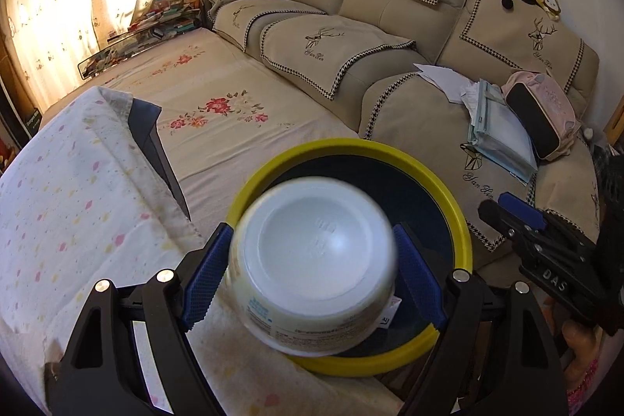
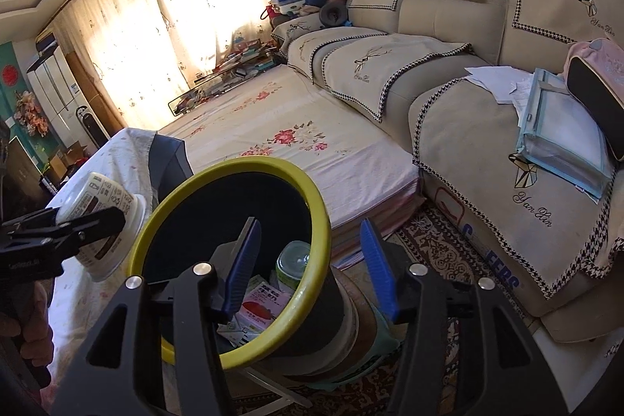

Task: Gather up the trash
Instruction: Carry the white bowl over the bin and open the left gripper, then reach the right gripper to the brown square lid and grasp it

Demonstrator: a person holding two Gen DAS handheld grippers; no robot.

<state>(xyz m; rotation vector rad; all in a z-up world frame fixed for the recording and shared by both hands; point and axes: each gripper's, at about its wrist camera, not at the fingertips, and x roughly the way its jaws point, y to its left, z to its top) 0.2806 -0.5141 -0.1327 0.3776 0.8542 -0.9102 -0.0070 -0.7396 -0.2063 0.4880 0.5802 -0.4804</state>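
My left gripper (image 1: 312, 260) is shut on a white plastic cup (image 1: 314, 269), bottom facing the camera, held over the near rim of the yellow-rimmed black trash bin (image 1: 464, 232). In the right wrist view the cup (image 2: 105, 217) hangs just left of the bin (image 2: 312, 197), held by the left gripper (image 2: 89, 225). The bin holds a small green-capped bottle (image 2: 294, 260) and a pink carton (image 2: 259, 305). My right gripper (image 2: 308, 264) is open and empty, its fingers astride the bin's right rim. It shows at the right edge of the left wrist view (image 1: 518, 217).
A table with a spotted white cloth (image 1: 70, 197) is to the left of the bin. A floral mattress (image 1: 234, 112) lies beyond. A beige sofa (image 1: 390, 18) carries papers, a blue folder (image 2: 561, 139) and a pink bag (image 1: 542, 115). Patterned rug (image 2: 436, 252) below.
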